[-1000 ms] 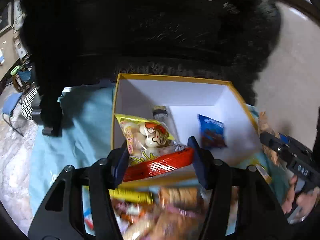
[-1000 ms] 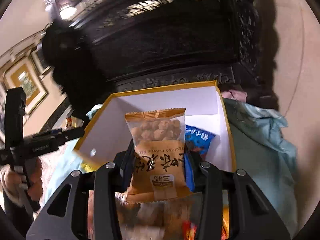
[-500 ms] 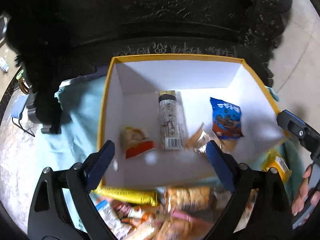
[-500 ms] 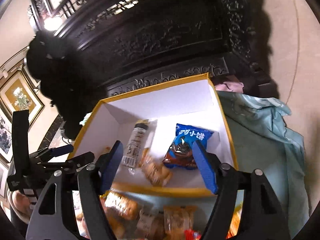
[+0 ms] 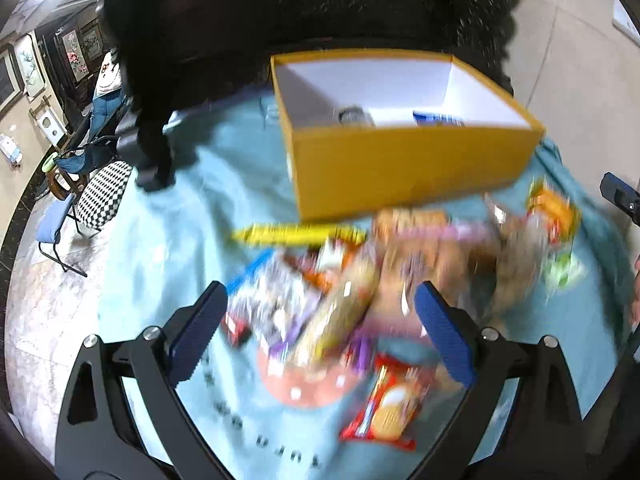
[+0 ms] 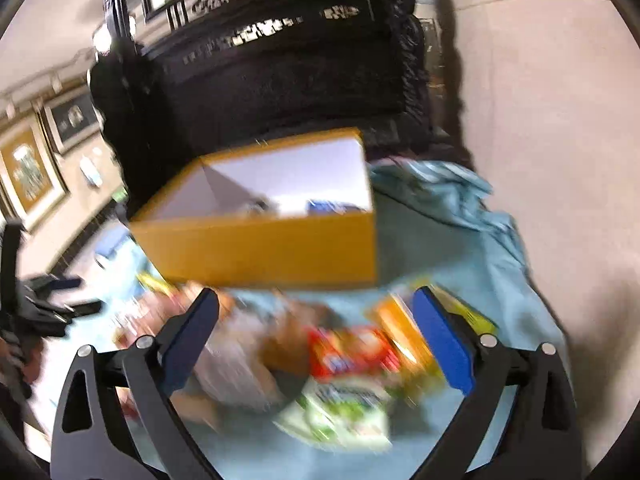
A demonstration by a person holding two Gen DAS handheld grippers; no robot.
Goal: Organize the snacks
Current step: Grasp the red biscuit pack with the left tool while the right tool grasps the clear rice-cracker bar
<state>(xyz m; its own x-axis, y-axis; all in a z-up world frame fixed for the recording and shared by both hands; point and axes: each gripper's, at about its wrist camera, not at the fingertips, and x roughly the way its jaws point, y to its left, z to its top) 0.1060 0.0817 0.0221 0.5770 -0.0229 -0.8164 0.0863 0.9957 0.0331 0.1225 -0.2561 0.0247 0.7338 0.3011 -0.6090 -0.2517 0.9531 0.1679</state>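
**Both tongs gaping over the snack pile**

The left gripper is standing wide, its blue pads far apart and pressing on nothing; blurred wrappers of the snack pile are showing between them, but none is gripped. A red biscuit packet is lying just beside the right-hand pad, toward the near edge of the light blue cloth that is carrying everything.

The right gripper is opening, its jaws already spread wide, with nothing clasped; a red packet and a green-and-white packet are lying loose on the cloth below the gap, and an orange packet is lying close by the right pad, contact unclear through the blur.

The yellow box is sitting toward the far edge of the cloth, beyond the pile. Inside it, a bottle cap and a blue packet are peeking above the near wall.
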